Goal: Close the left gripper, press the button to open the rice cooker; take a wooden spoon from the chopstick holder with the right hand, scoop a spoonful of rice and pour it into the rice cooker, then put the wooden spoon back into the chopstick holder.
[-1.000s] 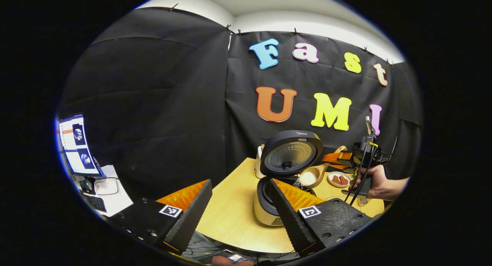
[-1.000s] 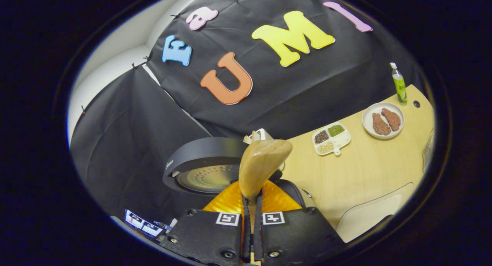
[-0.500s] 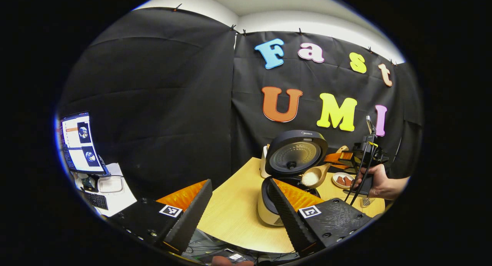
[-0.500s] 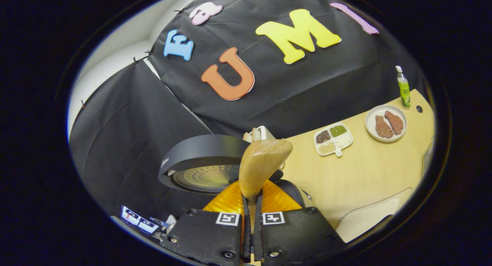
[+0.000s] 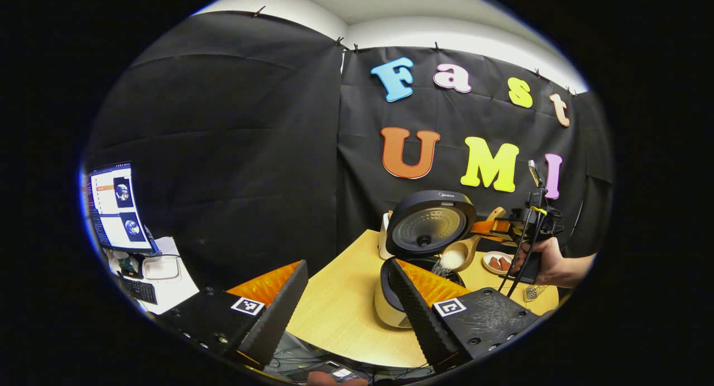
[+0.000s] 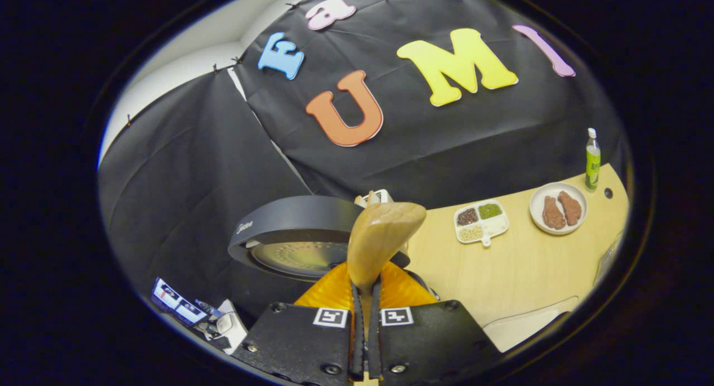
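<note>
Right gripper view: on the wooden surface (image 6: 519, 269) sit a divided tray (image 6: 481, 221) of grains and a plate (image 6: 558, 207) of meat; right fingers (image 6: 358, 305) clench the wooden spoon (image 6: 382, 238), left fingers (image 5: 413, 302) spread.

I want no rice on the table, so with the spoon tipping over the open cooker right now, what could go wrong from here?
1. The wooden spoon hangs at the right rim of the rice cooker, not over the pot's middle; rice falling from it could land on the table.
2. The raised lid stands close beside the spoon; a bump could scatter grains.
3. The right gripper pinches only the handle's end, so the spoon might twist.
</note>
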A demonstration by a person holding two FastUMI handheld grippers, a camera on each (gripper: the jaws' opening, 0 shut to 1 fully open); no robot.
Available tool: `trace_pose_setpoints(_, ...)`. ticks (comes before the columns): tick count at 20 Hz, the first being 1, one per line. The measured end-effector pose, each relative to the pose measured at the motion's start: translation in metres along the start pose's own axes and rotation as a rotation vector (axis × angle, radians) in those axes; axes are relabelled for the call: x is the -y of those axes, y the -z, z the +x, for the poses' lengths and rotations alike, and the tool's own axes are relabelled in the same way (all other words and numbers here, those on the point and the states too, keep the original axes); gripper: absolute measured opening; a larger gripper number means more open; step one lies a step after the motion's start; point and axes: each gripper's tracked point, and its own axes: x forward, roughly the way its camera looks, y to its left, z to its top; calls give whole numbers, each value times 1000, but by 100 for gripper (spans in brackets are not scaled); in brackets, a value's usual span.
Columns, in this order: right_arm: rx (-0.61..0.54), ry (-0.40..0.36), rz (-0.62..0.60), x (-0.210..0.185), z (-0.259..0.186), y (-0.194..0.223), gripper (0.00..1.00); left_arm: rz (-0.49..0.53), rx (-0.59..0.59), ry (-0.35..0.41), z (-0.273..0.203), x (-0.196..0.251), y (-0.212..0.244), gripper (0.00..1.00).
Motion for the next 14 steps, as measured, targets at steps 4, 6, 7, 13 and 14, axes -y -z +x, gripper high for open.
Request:
trace_pose_setpoints(4,-4,9,-22,0,3,1,8,6,-4,-1,-1,-1,2,95)
trace_pose_setpoints(6,-6,20,-43,0,5,0,8,4,-9,-4,0,0,2,95)
trace_pose_setpoints(7,-3,23,-59,-1,5,0,8,1,-10,-5,0,0,3,95)
trace_pose_setpoints(13,7,48,-230,-12,5,1,8,3,-9,-4,-3,-1,1,95)
trace_pose_setpoints(14,8,51,-249,-14,4,1,8,1,-8,-4,-3,-1,2,95)
